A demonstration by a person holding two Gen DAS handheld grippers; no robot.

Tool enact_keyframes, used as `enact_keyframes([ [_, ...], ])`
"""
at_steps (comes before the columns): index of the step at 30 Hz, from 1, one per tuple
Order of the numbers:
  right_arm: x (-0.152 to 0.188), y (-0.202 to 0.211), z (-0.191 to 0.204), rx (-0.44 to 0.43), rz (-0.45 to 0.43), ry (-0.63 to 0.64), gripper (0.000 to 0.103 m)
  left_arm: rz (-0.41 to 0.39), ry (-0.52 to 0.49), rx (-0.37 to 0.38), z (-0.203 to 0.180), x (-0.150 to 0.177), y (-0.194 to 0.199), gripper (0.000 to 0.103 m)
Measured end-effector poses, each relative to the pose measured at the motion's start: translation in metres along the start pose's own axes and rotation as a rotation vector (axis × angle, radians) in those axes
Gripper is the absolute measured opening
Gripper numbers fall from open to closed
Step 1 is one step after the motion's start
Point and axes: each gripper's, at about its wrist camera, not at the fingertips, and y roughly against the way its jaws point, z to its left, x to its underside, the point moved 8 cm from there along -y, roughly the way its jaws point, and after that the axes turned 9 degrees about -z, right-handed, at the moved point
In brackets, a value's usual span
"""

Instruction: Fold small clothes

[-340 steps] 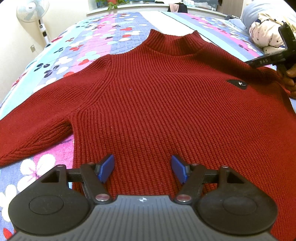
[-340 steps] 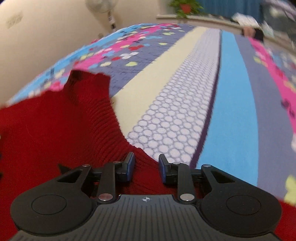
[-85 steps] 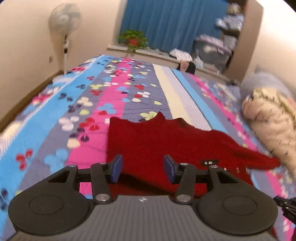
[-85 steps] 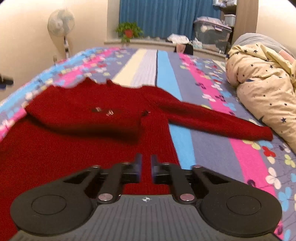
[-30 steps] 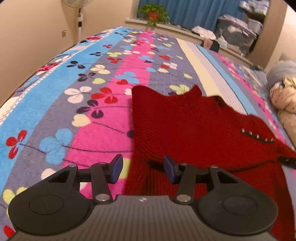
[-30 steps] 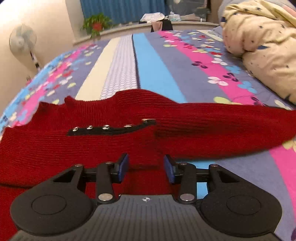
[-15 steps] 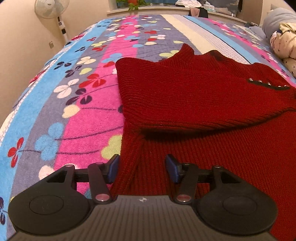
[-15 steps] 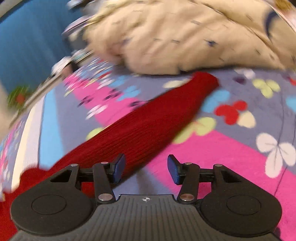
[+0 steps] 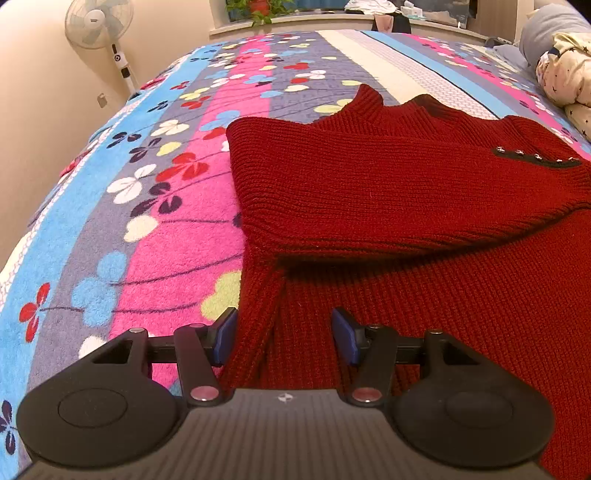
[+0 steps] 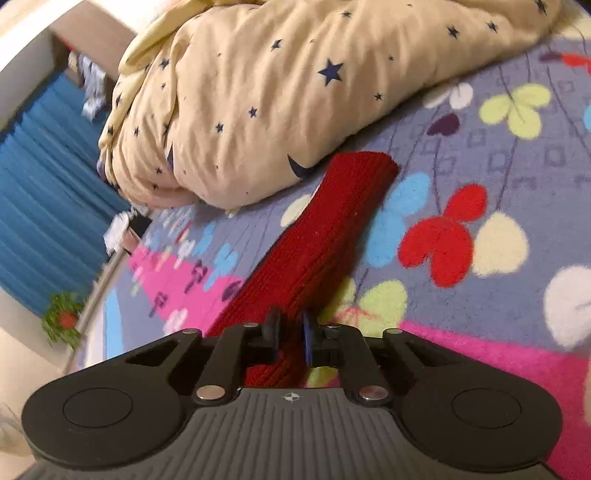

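R gripper point(image 10: 289, 334) pinched on sweater sleeve point(image 10: 325, 236); L gripper point(image 9: 283, 334) open.

Bedroom: bed point(image 9: 177, 206), duvet point(image 10: 280, 92), fan point(image 9: 98, 26)

Warm indoor light, soft shadows; strong fisheye bending at edges; right view's far left motion-blurred.

The sweater point(image 9: 406, 192) lay on the bed point(image 9: 155, 206), one sleeve folded across its chest; the other sleeve point(image 10: 332, 229) stretched out toward the duvet point(image 10: 295, 92) — its cuff just beside it. A fan point(image 9: 98, 26) stood left of the bed; a plant point(image 9: 255, 7) sat on the ledge beyond its far end.
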Motion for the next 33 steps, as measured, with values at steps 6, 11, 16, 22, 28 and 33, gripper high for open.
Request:
enact_keyframes([
  [6,0.0,0.041,0.093,-0.003,-0.207,0.422,0.01,0.008,0.001,0.001,0.001,0.0,0.001,0.061],
  [11,0.101,0.135,0.248,-0.382,-0.318,0.9,0.011,0.015,-0.002,0.005,0.0,-0.002,0.003,0.061],
  [16,0.307,0.239,0.317,-0.838,0.043,1.233,0.013,0.042,0.065,0.044,0.009,-0.004,0.007,0.062],
  [22,0.38,0.282,0.276,-0.868,0.253,1.433,0.013,-0.031,0.167,0.112,0.022,-0.031,0.034,0.062],
  [28,0.291,0.291,0.241,-0.74,0.287,1.427,0.02,-0.067,0.379,0.236,0.034,-0.046,0.041,0.059],
  [33,0.209,0.303,0.194,-0.637,0.285,1.401,0.035,0.0,0.667,0.395,0.046,-0.044,0.026,0.057],
])
